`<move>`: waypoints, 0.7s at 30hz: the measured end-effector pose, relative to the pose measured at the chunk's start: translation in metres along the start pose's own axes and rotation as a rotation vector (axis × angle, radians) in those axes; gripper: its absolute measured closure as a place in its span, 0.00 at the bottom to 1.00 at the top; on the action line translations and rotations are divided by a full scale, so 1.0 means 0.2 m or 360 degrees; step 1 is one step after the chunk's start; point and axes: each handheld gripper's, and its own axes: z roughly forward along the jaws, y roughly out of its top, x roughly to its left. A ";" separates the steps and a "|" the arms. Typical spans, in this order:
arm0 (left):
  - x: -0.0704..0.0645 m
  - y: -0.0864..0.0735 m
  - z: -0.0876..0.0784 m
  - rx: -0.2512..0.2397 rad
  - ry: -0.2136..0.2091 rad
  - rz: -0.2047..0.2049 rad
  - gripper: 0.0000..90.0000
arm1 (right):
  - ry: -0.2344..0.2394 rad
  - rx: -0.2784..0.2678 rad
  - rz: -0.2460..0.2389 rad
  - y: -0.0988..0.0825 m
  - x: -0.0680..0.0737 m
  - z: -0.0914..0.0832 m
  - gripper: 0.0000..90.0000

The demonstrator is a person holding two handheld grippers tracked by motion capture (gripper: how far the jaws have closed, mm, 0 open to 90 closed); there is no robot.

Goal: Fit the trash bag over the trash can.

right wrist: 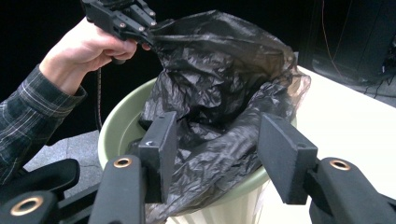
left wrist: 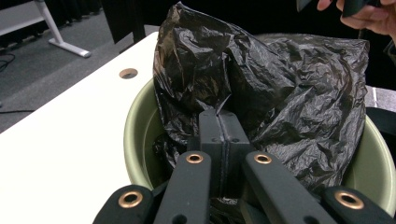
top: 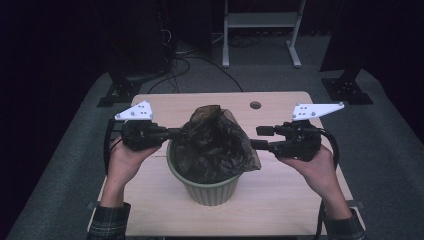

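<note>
Bag-lining work is in hand: a black bin bag (top: 216, 145) sits bunched in the green bin (top: 210, 190) at the table's middle. The left gripper (top: 175, 133) is clamped on the bag's left edge. The right gripper (top: 260, 138) stands half open at the bag's right side, film between its jaws but not pinched. Next, I'd judge, it must close on that edge, then both spread the mouth over the rim.

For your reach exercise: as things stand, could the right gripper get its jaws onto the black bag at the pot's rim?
Probably yes. The right gripper has open jaws either side of a fold of the black bag over the green pot rim; nothing lies between.
</note>
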 end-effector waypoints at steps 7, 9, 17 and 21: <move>0.00 -0.01 0.00 -0.0003 0.0000 -0.0011 1.00 | 0.0009 0.0019 0.0052 -0.10 0.01 0.01 0.50; 0.00 -0.01 0.00 -0.0002 -0.0003 -0.0011 1.00 | 0.0032 0.0019 0.0065 -0.12 0.02 0.00 0.48; 0.00 -0.01 -0.01 -0.0019 -0.0004 -0.0011 1.00 | 0.0057 0.0103 0.0040 -0.18 0.09 0.03 0.79; 0.00 -0.02 -0.06 -0.0041 0.0017 -0.0024 1.00 | -0.0016 0.0139 -0.0003 -0.19 0.08 0.03 0.98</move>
